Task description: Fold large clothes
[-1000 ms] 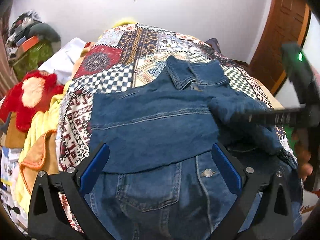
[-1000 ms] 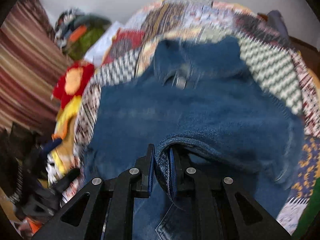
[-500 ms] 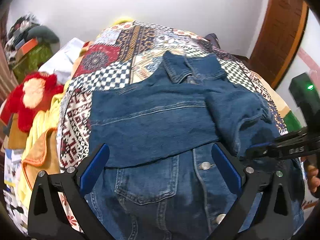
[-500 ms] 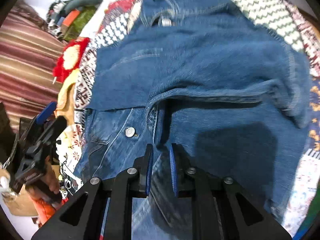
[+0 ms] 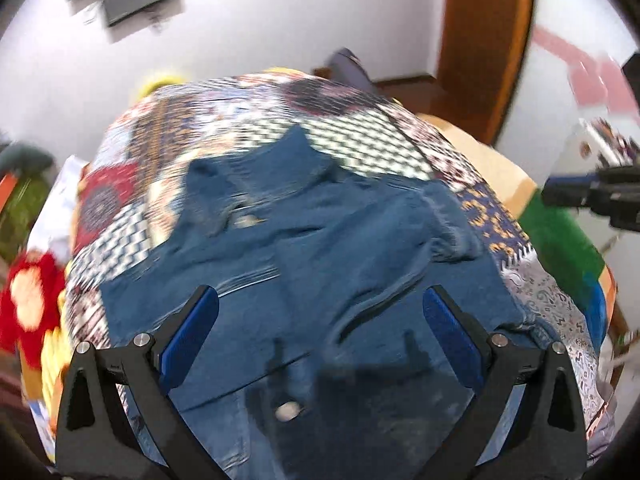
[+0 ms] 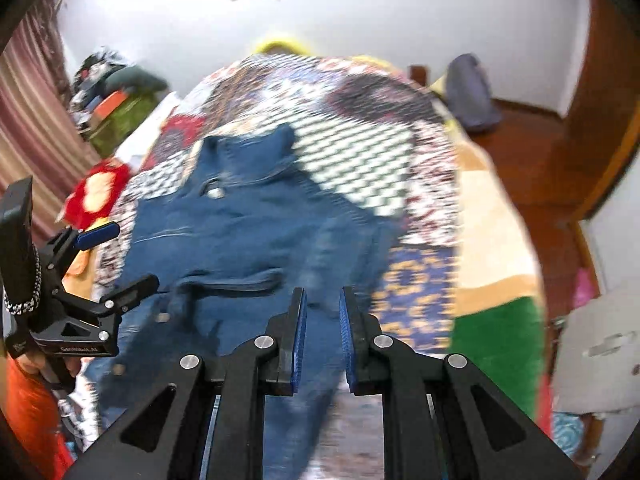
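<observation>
The denim jacket (image 5: 320,248) lay spread on the patchwork bedspread (image 5: 360,152), its collar (image 6: 248,152) pointing toward the far wall. Both sleeves seemed to be folded across the body already, so my judgement is that the sleeve step was done and the fold of the body was the step in hand.

The left tongs (image 5: 320,328) were released, with the blue pads wide apart and nothing between them. They hovered over the lower part of the jacket, above a metal button (image 5: 287,411). Their shadow fell on the cloth, but I could not tell if the tips touched the denim.

The right tongs (image 6: 322,336) held nothing. Their pads stood close together with a narrow gap between them, and only the cloth far below was seen through this gap. They were above the right edge of the jacket, near the place where the folded sleeve (image 6: 240,276) ended.

The next move probably calls for both tongs to go down to the hem at the near edge, one to each corner, to pinch the layers there and carry them up toward the collar. The denim is thick, so the grip should take the whole edge; otherwise the folded sleeves may slip out of place.
</observation>
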Tool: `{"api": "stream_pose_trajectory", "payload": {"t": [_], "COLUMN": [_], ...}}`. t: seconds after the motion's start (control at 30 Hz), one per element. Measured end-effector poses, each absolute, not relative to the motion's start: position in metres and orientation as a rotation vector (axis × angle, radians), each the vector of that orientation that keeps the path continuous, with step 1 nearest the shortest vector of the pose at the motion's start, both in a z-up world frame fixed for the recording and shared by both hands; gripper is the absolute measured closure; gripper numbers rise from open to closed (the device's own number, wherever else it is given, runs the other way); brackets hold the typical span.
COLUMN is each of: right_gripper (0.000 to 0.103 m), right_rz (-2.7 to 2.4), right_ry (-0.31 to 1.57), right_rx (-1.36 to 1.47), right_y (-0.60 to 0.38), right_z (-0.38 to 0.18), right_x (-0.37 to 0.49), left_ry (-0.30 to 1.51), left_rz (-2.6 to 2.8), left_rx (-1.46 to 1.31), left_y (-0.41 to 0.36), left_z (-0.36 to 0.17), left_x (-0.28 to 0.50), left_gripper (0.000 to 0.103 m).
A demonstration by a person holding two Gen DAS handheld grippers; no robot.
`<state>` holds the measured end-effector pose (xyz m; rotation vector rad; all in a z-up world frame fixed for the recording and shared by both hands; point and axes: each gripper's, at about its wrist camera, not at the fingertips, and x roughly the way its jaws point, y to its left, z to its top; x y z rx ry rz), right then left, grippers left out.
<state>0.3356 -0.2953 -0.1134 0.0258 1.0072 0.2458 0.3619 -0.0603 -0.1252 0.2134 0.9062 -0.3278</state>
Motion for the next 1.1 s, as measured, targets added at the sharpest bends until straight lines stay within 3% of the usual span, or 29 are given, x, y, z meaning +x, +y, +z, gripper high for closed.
{"api": "stream_pose_trajectory", "payload": {"t": [0.23, 0.27, 0.33, 0.37, 0.77, 0.87, 0.93, 1.0, 1.1], "right_gripper": [0.091, 0.091, 0.091, 0.091, 0.091, 0.091, 0.091, 0.091, 0.091], "right_rz": [0.194, 0.191, 0.183, 0.181, 0.236, 0.245, 0.249, 0.245, 0.239], "right_ry": [1.054, 1.067, 1.091, 1.101, 1.221, 1.226, 1.228, 1.225, 1.223], "right_rx": [0.120, 0.132, 0.148, 0.156, 0.187, 0.184, 0.181, 0.175, 0.168], "right_y": [-0.346, -0.351, -0.353, -0.355, -0.340, -0.335, -0.332, -0.329, -0.327], "right_z": [-0.135, -0.142, -0.155, -0.161, -0.213, -0.214, -0.214, -0.213, -0.211], "right_x": [0.336, 0.336, 0.335, 0.335, 0.336, 0.336, 0.336, 0.336, 0.337], "left_ry": [1.006, 1.018, 1.044, 1.065, 1.101, 1.075, 1.046, 1.023, 0.986], "left_rz": [-0.509, -0.528, -0.540, -0.535, -0.533, -0.504, -0.488, -0.475, -0.466], "left_rx": [0.363, 0.381, 0.406, 0.411, 0.421, 0.387, 0.359, 0.337, 0.252], "left_y": [-0.139, -0.147, -0.158, -0.161, -0.170, -0.167, -0.162, -0.158, -0.140], "left_z": [-0.168, -0.176, -0.187, -0.193, -0.223, -0.218, -0.212, -0.205, -0.185], "left_x": [0.380, 0.382, 0.387, 0.391, 0.424, 0.427, 0.430, 0.435, 0.441], "left_gripper": [0.001, 0.003, 0.021, 0.023, 0.025, 0.035, 0.057, 0.072, 0.078]}}
